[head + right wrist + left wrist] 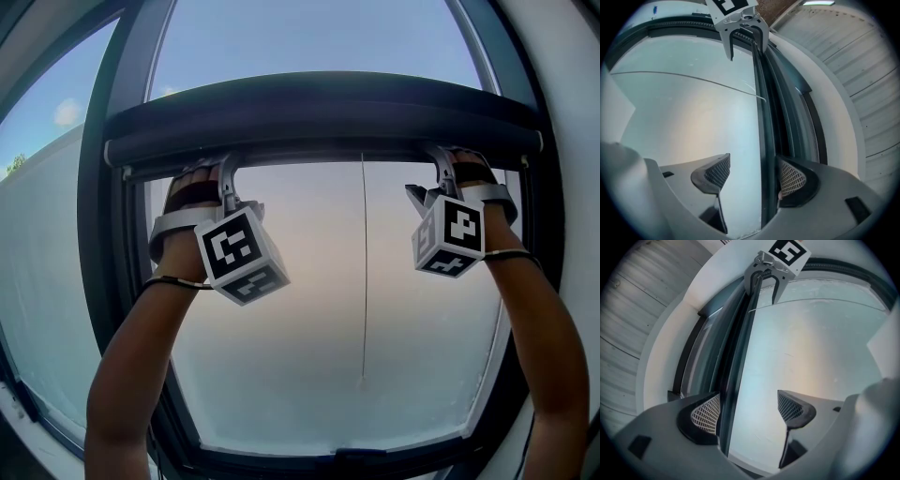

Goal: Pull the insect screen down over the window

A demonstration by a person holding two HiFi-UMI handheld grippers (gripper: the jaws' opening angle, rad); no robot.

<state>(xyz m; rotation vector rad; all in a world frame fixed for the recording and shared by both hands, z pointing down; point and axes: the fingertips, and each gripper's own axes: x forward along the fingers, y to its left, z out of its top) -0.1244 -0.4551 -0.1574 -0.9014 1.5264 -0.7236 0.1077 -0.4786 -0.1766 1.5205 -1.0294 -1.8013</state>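
Observation:
The dark roller housing (pixel 319 112) of the insect screen runs across the top of the window. Its slim pull bar (pixel 319 156) sits right under the housing. My left gripper (pixel 225 171) reaches up to the bar's left part, my right gripper (pixel 441 159) to its right part. In the left gripper view the bar (pixel 740 357) runs between the open jaws of the left gripper (pixel 747 411), close beside the left pad (pixel 705 416). In the right gripper view the bar (pixel 764 140) lies between the open jaws of the right gripper (pixel 754 176), next to the right pad (pixel 792 180).
A thin pull cord (pixel 364 281) hangs from the bar down the middle of the pane. The dark window frame (pixel 103 234) borders the glass (pixel 300 328) at left, right and below. White wall curves around the opening (pixel 661 357).

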